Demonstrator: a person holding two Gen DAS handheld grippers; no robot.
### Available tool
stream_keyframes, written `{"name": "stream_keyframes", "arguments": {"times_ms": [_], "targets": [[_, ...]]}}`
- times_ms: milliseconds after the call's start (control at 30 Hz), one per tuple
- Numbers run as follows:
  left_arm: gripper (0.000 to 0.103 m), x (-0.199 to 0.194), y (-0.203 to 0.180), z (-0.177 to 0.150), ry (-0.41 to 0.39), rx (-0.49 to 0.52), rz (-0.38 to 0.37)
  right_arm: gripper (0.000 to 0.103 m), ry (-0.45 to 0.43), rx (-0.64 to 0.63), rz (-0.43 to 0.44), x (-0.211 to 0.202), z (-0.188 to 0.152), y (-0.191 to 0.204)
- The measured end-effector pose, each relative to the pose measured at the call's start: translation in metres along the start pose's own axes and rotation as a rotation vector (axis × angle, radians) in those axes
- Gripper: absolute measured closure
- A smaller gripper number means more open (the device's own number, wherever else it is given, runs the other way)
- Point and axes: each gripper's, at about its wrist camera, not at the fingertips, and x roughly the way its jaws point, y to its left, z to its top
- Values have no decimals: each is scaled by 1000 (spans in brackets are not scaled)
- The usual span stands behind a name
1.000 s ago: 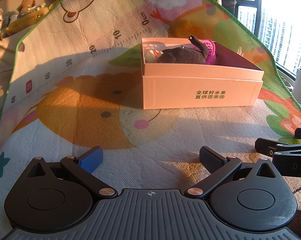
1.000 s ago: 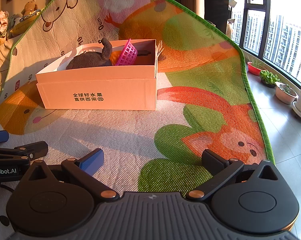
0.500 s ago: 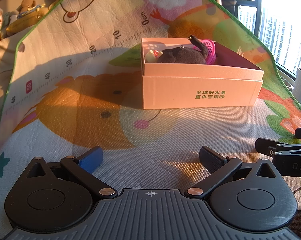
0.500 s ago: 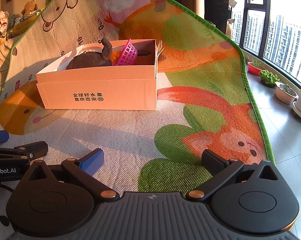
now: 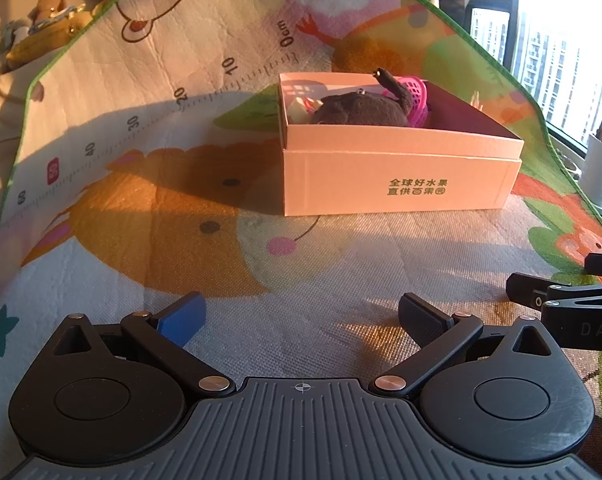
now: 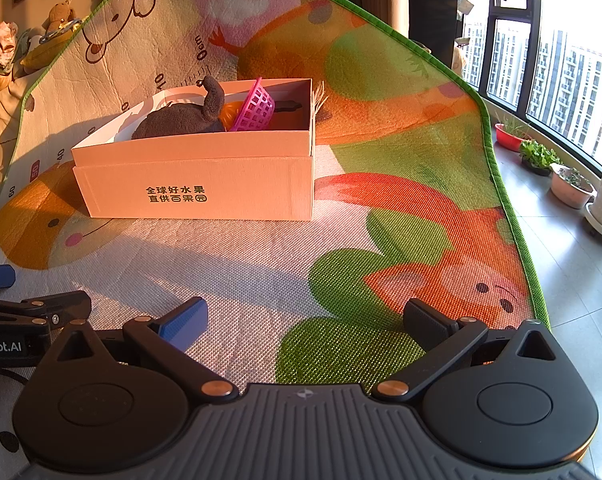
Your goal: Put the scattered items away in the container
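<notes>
A pink cardboard box (image 5: 397, 184) stands on the play mat, also in the right wrist view (image 6: 197, 176). Inside it lie a dark grey plush toy (image 5: 361, 110) (image 6: 181, 120), a magenta plastic basket (image 5: 417, 98) (image 6: 255, 106), an orange item (image 6: 227, 114) and small pale items (image 5: 301, 106). My left gripper (image 5: 301, 316) is open and empty, low over the mat in front of the box. My right gripper (image 6: 305, 318) is open and empty beside it, to the right. Each gripper shows at the edge of the other's view.
The colourful play mat (image 5: 141, 208) covers the floor. Plush toys (image 5: 49, 4) lie at the far left. On the right are tiled floor, flower pots (image 6: 569, 184) and a tall window (image 6: 565, 60). A straw-like tuft (image 6: 320, 96) sticks up behind the box.
</notes>
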Motion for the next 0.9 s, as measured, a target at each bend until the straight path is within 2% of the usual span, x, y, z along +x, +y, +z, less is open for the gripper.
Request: {"name": "stream_keyframes", "arguments": {"times_ms": [100, 900], "targets": [[0, -2, -4, 0, 25, -12, 17, 0, 0, 0, 0, 0, 0, 0], [0, -6, -5, -5, 2, -27, 36, 0, 0, 0, 0, 0, 0, 0]]}}
